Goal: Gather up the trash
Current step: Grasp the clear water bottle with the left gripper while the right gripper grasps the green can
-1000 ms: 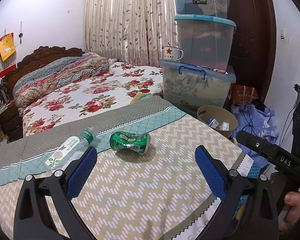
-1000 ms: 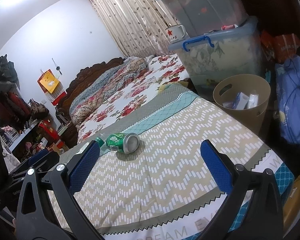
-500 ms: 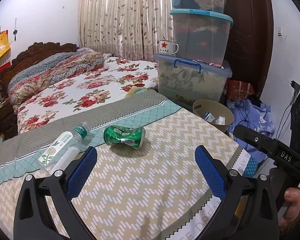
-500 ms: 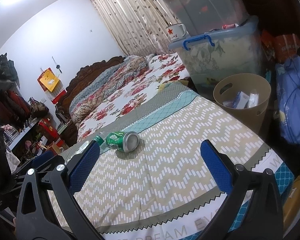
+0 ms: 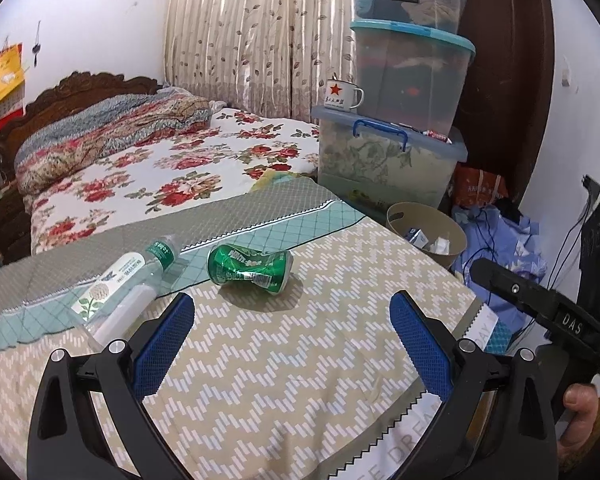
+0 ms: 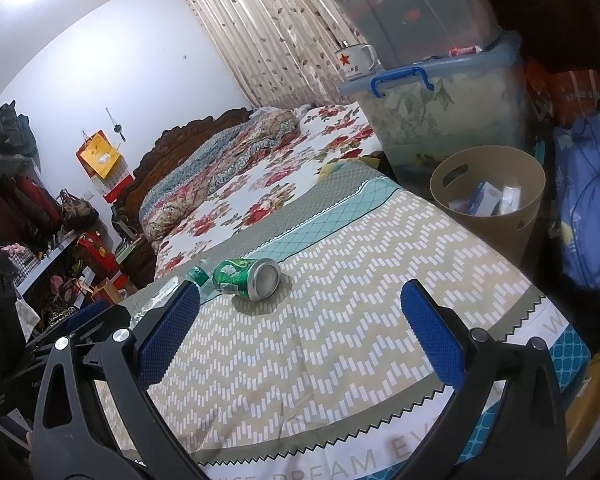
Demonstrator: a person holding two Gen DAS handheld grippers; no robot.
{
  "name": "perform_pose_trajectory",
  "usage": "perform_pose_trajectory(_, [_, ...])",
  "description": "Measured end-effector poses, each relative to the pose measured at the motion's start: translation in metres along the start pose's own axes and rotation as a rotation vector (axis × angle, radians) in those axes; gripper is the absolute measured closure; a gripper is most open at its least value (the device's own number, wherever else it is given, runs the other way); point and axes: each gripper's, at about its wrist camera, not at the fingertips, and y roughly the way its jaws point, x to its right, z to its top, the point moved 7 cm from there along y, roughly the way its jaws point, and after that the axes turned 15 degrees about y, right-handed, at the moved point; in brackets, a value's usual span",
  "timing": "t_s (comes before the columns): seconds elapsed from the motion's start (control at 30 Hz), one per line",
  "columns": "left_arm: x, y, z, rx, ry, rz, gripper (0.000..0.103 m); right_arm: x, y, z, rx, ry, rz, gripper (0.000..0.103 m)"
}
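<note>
Nearer now, our left gripper [image 5: 292, 324] gapes empty behind the crushed can [image 5: 250, 268]; we close next.

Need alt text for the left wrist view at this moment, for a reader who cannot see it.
The open left gripper hovers over a zigzag-patterned bedspread, holding nothing, with a crushed green can lying ahead and a plastic bottle on its side to the can's left. Past the bed's edge stands a tan wastebasket holding some trash, below stacked storage bins.
</note>
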Motion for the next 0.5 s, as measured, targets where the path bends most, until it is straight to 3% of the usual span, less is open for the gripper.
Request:
perform_pose_trajectory(0.3, [-0.029,0.009,-0.027,-0.029,-0.054,0.017,0.009,0.0,0.008,-0.004,-0.027,-0.027,-0.013,0.003])
perform_pose_trajectory(0.5, [-0.109,0.014,-0.055,-0.127,-0.089,0.136,0.009,0.003,0.024,-0.011,-0.07,-0.036,-0.02,0.003])
